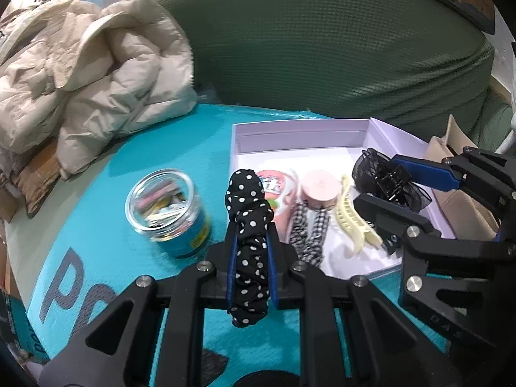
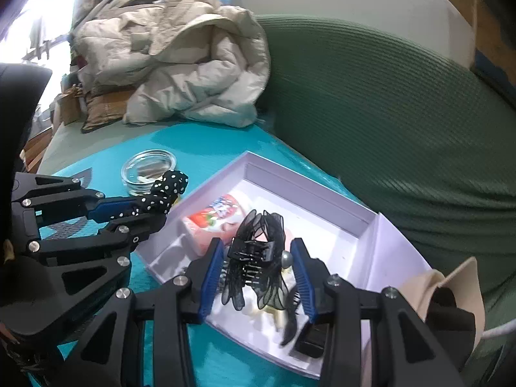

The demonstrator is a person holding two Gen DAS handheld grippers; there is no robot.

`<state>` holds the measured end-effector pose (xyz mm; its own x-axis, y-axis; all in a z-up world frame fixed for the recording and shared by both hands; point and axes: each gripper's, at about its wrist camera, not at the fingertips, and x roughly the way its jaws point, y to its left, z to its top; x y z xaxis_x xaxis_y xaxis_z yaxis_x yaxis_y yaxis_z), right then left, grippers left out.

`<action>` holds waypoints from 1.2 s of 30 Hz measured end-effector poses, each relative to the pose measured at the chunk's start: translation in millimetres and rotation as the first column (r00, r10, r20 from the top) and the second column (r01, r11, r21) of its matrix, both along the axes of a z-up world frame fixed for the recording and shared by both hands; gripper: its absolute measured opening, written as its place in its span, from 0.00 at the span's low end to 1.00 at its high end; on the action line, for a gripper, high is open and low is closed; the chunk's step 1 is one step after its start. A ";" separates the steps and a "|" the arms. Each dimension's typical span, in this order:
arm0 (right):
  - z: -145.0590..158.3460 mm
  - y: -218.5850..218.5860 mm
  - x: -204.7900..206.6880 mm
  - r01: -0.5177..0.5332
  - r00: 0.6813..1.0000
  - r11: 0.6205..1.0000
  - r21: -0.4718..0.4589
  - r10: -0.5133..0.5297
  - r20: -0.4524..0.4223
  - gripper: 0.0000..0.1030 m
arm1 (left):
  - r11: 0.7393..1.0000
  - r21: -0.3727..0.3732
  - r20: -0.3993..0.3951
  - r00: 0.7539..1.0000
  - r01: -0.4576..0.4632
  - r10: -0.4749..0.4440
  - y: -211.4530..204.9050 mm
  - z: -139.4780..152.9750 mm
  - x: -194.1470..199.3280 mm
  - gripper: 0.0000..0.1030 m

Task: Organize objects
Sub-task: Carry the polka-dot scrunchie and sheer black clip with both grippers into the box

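My left gripper point(image 1: 250, 225) is shut on a black polka-dot scrunchie point(image 1: 248, 245), held just left of a shallow white box point(image 1: 300, 135) on the teal mat. In the right wrist view the left gripper point(image 2: 154, 204) and the scrunchie point(image 2: 167, 187) hang over the box's point(image 2: 367, 222) left edge. My right gripper point(image 2: 258, 258) is shut on a black mesh bow hair clip point(image 2: 254, 248) above the box; the left wrist view shows the right gripper point(image 1: 390, 190) with the bow clip point(image 1: 383, 174). In the box lie a pink round case point(image 1: 321, 187), a gingham scrunchie point(image 1: 306, 235), a cream claw clip point(image 1: 350, 219) and a strawberry packet point(image 2: 213, 219).
An open glass jar point(image 1: 167, 206) holding small items stands on the teal mat point(image 1: 106, 225), left of the box. A beige puffer jacket point(image 1: 90, 80) is heaped at the back left. A green cushion point(image 1: 338, 48) rises behind. A beige bag point(image 2: 451, 293) sits right of the box.
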<state>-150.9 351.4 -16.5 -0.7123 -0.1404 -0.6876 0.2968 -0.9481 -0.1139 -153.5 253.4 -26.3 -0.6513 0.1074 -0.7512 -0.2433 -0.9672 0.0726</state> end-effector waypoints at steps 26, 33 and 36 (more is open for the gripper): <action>-16.0 57.7 -49.9 0.140 0.990 0.990 0.021 -0.140 0.030 0.42 | 0.986 -0.065 0.036 0.988 0.150 -0.148 65.5 -25.7 -68.4 0.14; -26.3 64.0 -68.0 0.165 0.985 0.986 0.004 -0.165 0.052 0.42 | 0.982 -0.100 0.038 0.987 0.158 -0.154 66.7 -31.6 -89.4 0.14; -28.4 67.6 -73.7 0.198 0.979 0.980 -0.001 -0.198 0.049 0.42 | 0.982 -0.107 0.044 0.987 0.158 -0.154 67.2 -34.7 -98.2 0.14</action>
<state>-224.5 419.0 -44.9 -0.6927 -0.0042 -0.7212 0.1080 -0.9893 -0.0979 -251.7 320.6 -61.0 -0.6057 0.1207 -0.7865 -0.3945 -0.9040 0.1651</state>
